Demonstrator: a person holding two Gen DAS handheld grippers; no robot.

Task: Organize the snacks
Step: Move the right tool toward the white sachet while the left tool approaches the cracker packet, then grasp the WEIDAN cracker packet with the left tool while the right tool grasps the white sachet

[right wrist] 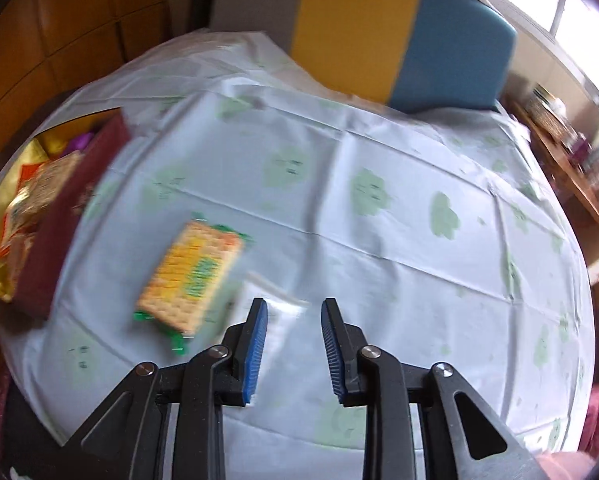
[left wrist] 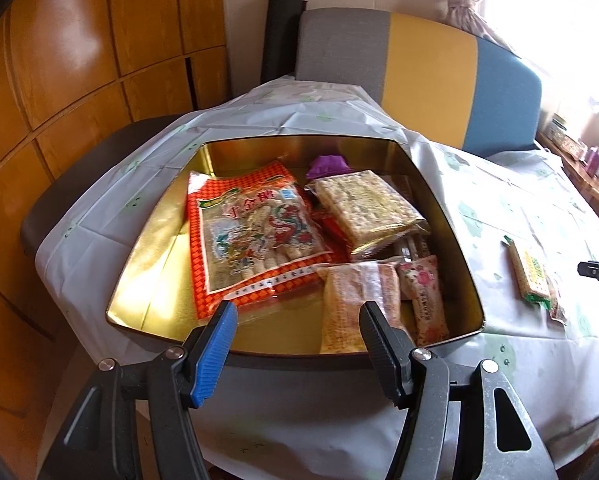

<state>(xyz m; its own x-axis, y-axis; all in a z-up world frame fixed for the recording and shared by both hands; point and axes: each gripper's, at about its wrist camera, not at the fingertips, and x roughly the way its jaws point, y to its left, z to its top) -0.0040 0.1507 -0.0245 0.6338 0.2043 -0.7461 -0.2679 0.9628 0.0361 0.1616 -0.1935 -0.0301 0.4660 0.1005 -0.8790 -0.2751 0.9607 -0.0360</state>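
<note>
Lying flat on the pale tablecloth with green cloud prints (right wrist: 379,240), the green-edged packet of square yellow crackers (right wrist: 191,280) sits just ahead and to the left of the right gripper (right wrist: 294,312), whose blue-padded jaws stand parted with nothing between them. A small clear plastic packet (right wrist: 279,312) rests right at the tip of its left finger, partly hidden behind it; this view is blurred, so finer detail is lost. Over at the gold-lined square tin (left wrist: 147,272), the left gripper (left wrist: 297,308) hangs above the near rim, jaws spread wide and empty. Inside the tin, the large red-and-orange bag of white candy sticks (left wrist: 255,236) lies just beyond its left finger, and a pale orange wrapped snack (left wrist: 347,304) lies beside its right finger.
</note>
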